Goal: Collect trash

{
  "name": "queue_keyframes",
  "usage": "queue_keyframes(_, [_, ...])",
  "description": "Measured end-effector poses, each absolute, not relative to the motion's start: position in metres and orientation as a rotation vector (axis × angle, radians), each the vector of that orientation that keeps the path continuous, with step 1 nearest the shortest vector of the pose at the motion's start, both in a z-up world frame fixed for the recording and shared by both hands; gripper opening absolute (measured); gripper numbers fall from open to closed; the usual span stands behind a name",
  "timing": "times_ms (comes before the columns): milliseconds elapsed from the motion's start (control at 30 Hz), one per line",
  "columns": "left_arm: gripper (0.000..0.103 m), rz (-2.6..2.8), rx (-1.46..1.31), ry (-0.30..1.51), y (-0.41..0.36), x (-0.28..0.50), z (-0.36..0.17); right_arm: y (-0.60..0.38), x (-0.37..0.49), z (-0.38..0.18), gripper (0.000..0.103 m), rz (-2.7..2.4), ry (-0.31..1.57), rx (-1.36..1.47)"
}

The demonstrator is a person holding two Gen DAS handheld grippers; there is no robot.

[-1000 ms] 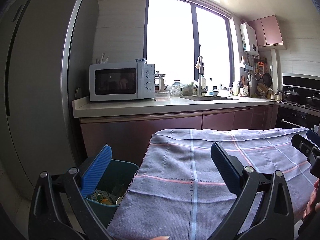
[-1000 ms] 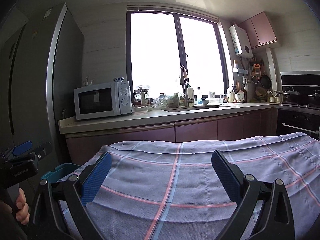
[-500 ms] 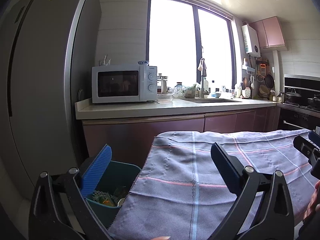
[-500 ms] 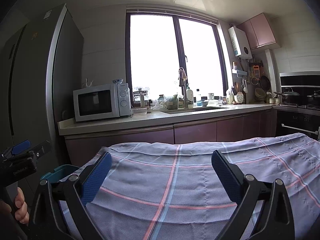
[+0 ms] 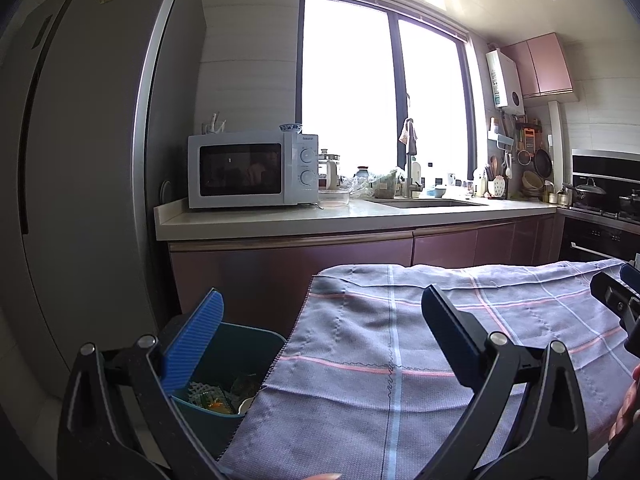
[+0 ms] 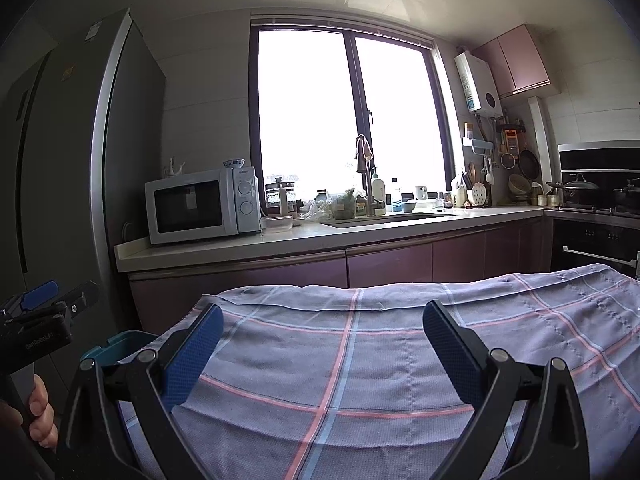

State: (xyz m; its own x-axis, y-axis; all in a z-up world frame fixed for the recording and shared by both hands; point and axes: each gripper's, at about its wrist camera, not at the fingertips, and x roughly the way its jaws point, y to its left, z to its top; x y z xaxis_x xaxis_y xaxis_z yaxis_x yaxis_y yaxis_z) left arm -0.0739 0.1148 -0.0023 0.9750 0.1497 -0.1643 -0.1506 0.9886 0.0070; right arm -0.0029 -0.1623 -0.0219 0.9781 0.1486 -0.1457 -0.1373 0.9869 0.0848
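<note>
A teal trash bin (image 5: pixel 244 344) stands on the floor at the left edge of a table covered by a grey plaid cloth (image 5: pixel 420 360); wrappers and scraps (image 5: pixel 216 394) lie inside it. My left gripper (image 5: pixel 320 332) is open and empty, its left finger over the bin and its right finger over the cloth. In the right wrist view my right gripper (image 6: pixel 320 340) hovers open and empty above the cloth (image 6: pixel 360 360). The bin's rim (image 6: pixel 120 344) peeks out at lower left, beside the left gripper's body held by a hand (image 6: pixel 38 412).
A tall grey fridge (image 5: pixel 80 160) stands close on the left. Behind the table runs a counter (image 5: pixel 340 216) with a white microwave (image 5: pixel 252 170), a sink and clutter under a bright window. A stove with pots (image 5: pixel 600 196) is at the right.
Both views have tilted slightly upward, so the counter and table edge sit lower in frame. Both grippers stay open and empty.
</note>
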Motion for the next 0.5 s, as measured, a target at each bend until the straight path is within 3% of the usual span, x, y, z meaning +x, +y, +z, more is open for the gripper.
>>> queue_keyframes(500, [0.097,0.153,-0.004,0.162,0.1143,-0.0743,-0.0019,-0.1638,-0.0036,-0.0223,0.096,0.139,0.154,0.08])
